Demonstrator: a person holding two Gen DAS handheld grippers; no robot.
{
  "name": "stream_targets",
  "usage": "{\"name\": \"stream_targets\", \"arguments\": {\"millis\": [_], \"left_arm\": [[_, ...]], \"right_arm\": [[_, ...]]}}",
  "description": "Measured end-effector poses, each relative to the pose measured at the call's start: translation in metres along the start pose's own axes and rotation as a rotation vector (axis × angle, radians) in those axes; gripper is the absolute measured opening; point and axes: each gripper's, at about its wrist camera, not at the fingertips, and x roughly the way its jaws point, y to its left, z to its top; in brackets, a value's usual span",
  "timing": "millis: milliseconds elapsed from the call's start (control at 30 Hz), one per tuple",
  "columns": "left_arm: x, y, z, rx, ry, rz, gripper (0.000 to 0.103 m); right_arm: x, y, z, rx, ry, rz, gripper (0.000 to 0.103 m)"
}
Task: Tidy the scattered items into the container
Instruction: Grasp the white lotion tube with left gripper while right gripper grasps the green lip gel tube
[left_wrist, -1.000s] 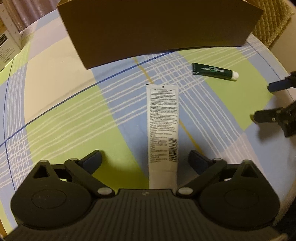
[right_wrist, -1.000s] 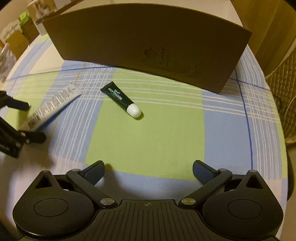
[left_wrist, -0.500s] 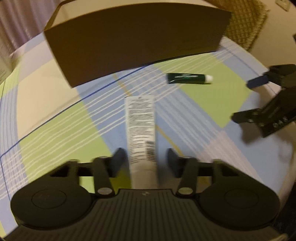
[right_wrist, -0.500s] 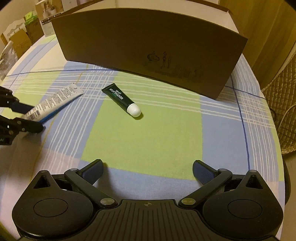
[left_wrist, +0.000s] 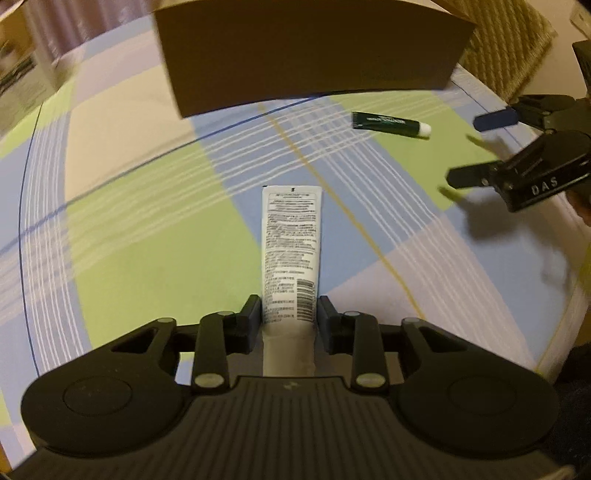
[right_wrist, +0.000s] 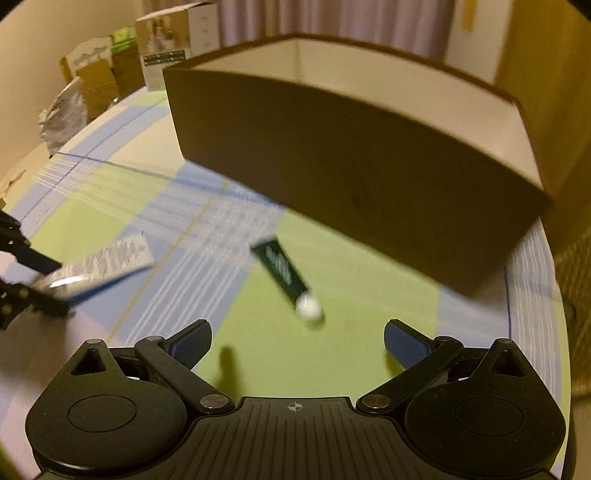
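Left tongs (left_wrist: 289, 320) easing apart, white tube (left_wrist: 291, 254) between (cap hidden) | right tongs (right_wrist: 297, 341) spread — green tube (right_wrist: 284, 271) blurred

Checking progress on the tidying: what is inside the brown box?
In the right wrist view only pale inner walls of the brown box show above its rim; no items are visible. Its floor is hidden behind the near wall.

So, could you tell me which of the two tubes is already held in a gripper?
The white tube, clamped between the left gripper fingers. The green tube lies untouched on the tablecloth.
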Motion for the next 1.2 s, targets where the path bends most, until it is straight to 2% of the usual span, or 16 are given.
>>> {"name": "stream_targets", "arguments": {"millis": [33, 100, 167, 233, 300, 500, 833, 867, 900, 933, 967, 1033, 1100, 1200], "left_arm": [[0.0, 0.002, 0.001, -0.016, -0.003, 0.004, 0.04], [-0.002, 0.003, 0.003, -0.024, -0.013, 0.012, 0.04], [-0.004, 0.002, 0.007, -0.019, -0.025, 0.015, 0.04], [-0.007, 0.002, 0.009, -0.018, -0.035, 0.021, 0.042], [-0.009, 0.003, 0.009, -0.026, -0.042, 0.027, 0.044], [-0.011, 0.006, 0.008, -0.032, -0.038, 0.027, 0.049], [-0.001, -0.006, 0.016, 0.007, -0.029, 0.003, 0.049], [0.001, -0.007, 0.017, 0.012, -0.025, 0.004, 0.049], [0.003, -0.008, 0.018, 0.018, -0.02, 0.007, 0.049], [0.005, -0.01, 0.019, 0.024, -0.013, 0.012, 0.048], [0.007, -0.012, 0.019, 0.033, -0.008, 0.02, 0.047], [0.007, -0.018, 0.02, 0.062, -0.007, 0.037, 0.042], [0.006, -0.023, 0.021, 0.071, -0.005, 0.036, 0.029], [0.003, -0.028, 0.021, 0.062, 0.003, 0.031, 0.028]], "right_arm": [[0.006, -0.001, 0.005, -0.003, -0.007, -0.001, 0.102], [0.018, -0.004, 0.012, 0.0, 0.005, 0.029, 0.068], [0.027, -0.005, 0.016, 0.005, 0.021, 0.034, 0.068], [0.029, -0.004, 0.016, -0.002, 0.005, 0.046, 0.055], [0.027, -0.003, 0.016, -0.005, 0.002, 0.046, 0.02], [0.008, -0.006, 0.003, 0.055, 0.041, 0.048, 0.019], [-0.047, 0.007, -0.053, 0.128, 0.079, 0.053, 0.022], [-0.05, 0.008, -0.056, 0.136, 0.09, 0.053, 0.049], [-0.055, 0.01, -0.059, 0.139, 0.081, 0.037, 0.087], [-0.061, 0.012, -0.062, 0.135, 0.044, 0.018, 0.092], [-0.067, 0.013, -0.064, 0.128, 0.012, 0.022, 0.092], [-0.068, 0.014, -0.065, 0.127, 0.025, 0.018, 0.092], [-0.069, 0.014, -0.067, 0.131, 0.019, 0.018, 0.091], [-0.065, 0.015, -0.065, 0.123, 0.021, 0.01, 0.091]]}}
